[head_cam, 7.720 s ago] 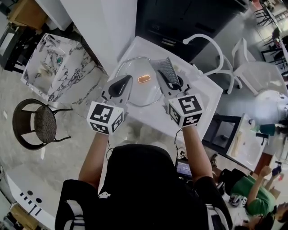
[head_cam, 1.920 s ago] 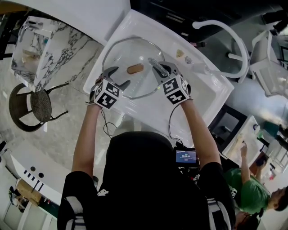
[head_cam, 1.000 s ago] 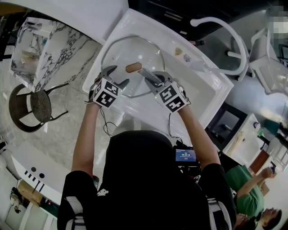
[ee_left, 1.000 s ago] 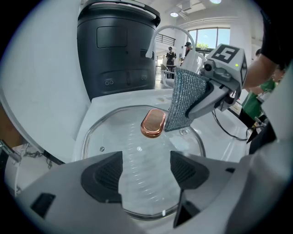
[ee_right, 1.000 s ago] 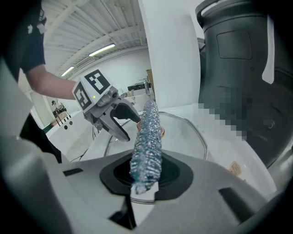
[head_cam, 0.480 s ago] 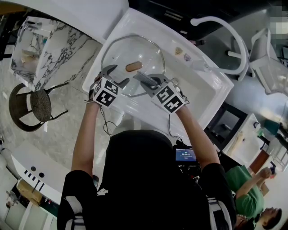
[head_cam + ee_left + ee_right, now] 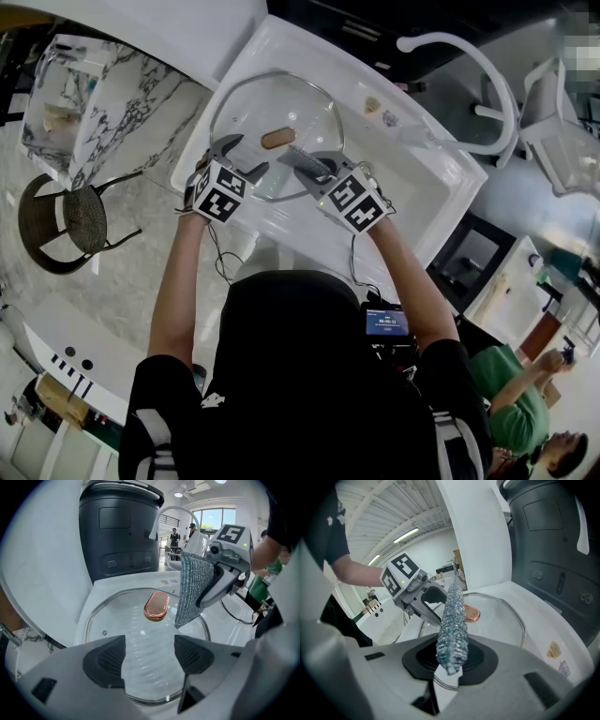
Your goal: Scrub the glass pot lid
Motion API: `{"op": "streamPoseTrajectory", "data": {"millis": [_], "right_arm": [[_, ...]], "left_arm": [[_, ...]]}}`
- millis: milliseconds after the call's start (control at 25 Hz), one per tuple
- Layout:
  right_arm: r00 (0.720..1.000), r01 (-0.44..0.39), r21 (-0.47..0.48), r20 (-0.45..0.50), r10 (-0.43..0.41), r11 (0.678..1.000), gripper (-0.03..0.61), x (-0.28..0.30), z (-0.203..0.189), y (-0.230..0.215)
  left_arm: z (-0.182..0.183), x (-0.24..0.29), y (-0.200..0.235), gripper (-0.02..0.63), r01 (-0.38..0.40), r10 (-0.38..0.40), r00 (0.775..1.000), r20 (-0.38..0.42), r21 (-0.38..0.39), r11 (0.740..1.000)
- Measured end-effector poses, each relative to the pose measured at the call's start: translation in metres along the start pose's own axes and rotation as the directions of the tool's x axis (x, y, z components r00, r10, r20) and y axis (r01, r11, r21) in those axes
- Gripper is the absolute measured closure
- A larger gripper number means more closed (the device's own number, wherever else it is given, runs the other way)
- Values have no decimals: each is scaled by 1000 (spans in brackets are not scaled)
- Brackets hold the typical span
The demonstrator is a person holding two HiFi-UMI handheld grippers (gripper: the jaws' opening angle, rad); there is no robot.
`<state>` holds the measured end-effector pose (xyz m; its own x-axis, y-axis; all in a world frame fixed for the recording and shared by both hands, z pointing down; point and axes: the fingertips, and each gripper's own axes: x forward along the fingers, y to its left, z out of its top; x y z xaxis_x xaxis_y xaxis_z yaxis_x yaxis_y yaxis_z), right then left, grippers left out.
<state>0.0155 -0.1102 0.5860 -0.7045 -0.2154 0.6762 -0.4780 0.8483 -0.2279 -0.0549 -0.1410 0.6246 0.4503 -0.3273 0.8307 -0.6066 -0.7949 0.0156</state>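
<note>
My left hand-held gripper point(image 7: 150, 654) stood with its jaws apart, holding nothing, over the near edge of the glass pot lid point(image 7: 137, 625). The lid lay flat in the white sink point(image 7: 413, 180). My right hand-held gripper point(image 7: 451, 656) was clamped on a grey scrub pad point(image 7: 453, 619), held on edge just right of the lid's copper knob point(image 7: 156, 605).

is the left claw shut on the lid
No, the left claw is open, its jaws standing apart above the lid.

Glass lid point(image 7: 138, 641) under tool point(image 7: 149, 654) (jaws apart)
</note>
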Motion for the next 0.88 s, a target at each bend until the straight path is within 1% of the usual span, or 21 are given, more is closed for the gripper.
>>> {"op": "streamPoseTrajectory", "data": {"millis": [600, 880], "right_arm": [[996, 84, 11, -3, -84, 996, 515, -10, 4, -42], [993, 122, -8, -4, -122, 993, 515, -12, 7, -57]], "left_arm": [[1, -1, 1, 318, 2, -2, 1000, 0, -2, 1000], [0, -1, 2, 318, 1, -1, 1000, 2, -2, 1000]]}}
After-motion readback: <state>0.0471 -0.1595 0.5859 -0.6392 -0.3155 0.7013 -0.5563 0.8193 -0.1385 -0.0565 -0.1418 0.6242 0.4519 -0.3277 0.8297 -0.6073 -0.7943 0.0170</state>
